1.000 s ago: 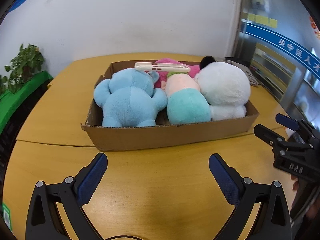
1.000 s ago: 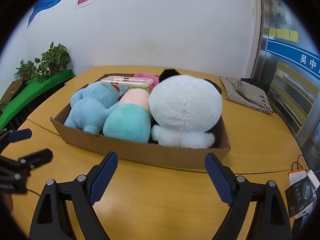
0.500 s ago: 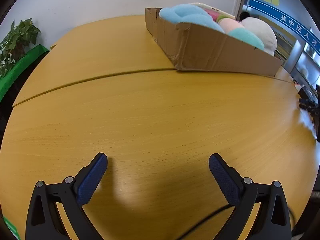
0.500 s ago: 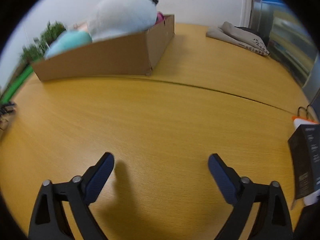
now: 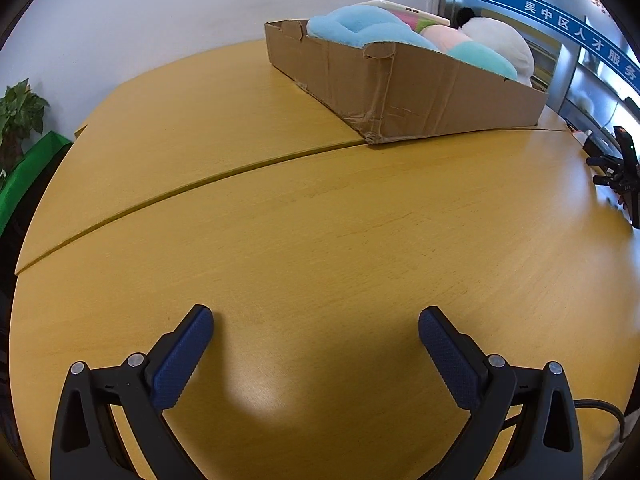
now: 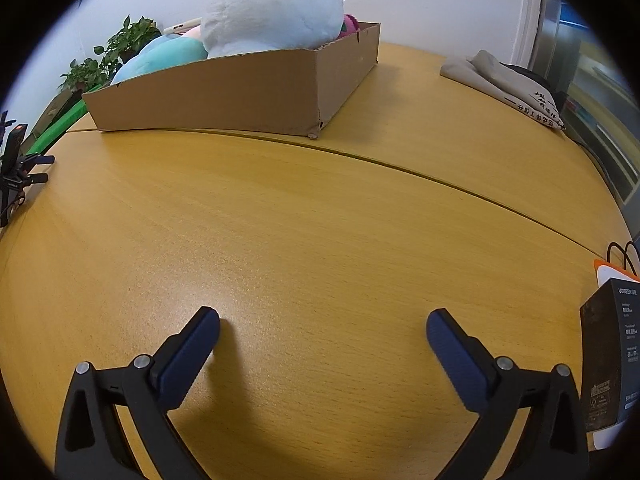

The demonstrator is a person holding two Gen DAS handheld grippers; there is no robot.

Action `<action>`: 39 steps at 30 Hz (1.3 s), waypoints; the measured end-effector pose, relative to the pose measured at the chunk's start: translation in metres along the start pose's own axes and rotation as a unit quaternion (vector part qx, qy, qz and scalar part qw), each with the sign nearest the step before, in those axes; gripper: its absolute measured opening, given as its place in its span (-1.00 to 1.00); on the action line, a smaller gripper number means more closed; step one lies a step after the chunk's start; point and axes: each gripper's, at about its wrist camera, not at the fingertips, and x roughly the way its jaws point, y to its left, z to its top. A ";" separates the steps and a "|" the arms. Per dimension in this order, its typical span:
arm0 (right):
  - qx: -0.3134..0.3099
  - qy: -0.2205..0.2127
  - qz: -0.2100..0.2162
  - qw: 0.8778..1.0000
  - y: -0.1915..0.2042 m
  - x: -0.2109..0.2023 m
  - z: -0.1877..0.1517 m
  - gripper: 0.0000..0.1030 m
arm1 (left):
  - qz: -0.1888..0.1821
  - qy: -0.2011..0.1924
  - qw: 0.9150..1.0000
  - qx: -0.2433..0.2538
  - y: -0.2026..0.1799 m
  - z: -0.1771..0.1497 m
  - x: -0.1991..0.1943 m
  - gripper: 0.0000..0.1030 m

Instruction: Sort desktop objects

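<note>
A cardboard box (image 5: 420, 92) stands at the far side of the wooden table (image 5: 320, 240), filled with plush toys: a blue one (image 5: 356, 24), a teal and pink one (image 5: 468, 52) and a white one (image 5: 500, 44). A white phone (image 5: 404, 8) lies on top of the toys. The box (image 6: 240, 92) and the white plush (image 6: 272, 12) also show in the right wrist view. My left gripper (image 5: 316, 332) is open and empty, low over the bare table. My right gripper (image 6: 322, 334) is open and empty, also low over the table.
A black carton (image 6: 612, 360) stands at the table's right edge by cables. A grey cloth bag (image 6: 508, 84) lies at the far right. Potted plants (image 6: 116, 48) and a green surface (image 5: 24, 176) stand to the left of the table.
Both grippers have dropped from above the box to low over the table and swung apart, so the box now sits far off to the side. Both stay open.
</note>
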 end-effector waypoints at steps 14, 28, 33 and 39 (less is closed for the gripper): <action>-0.029 -0.005 0.017 0.999 -0.014 0.023 0.034 1.00 | -0.015 0.000 1.000 0.021 0.021 0.014 0.012 1.00; -0.027 -0.012 0.017 0.999 -0.011 0.027 0.035 1.00 | -0.013 0.000 1.000 0.023 0.021 0.013 0.010 1.00; -0.027 -0.012 0.016 0.999 -0.012 0.028 0.036 1.00 | -0.013 0.000 1.000 0.023 0.021 0.014 0.009 1.00; -0.027 -0.012 0.016 0.999 -0.012 0.028 0.036 1.00 | -0.013 0.001 1.000 0.022 0.021 0.013 0.008 1.00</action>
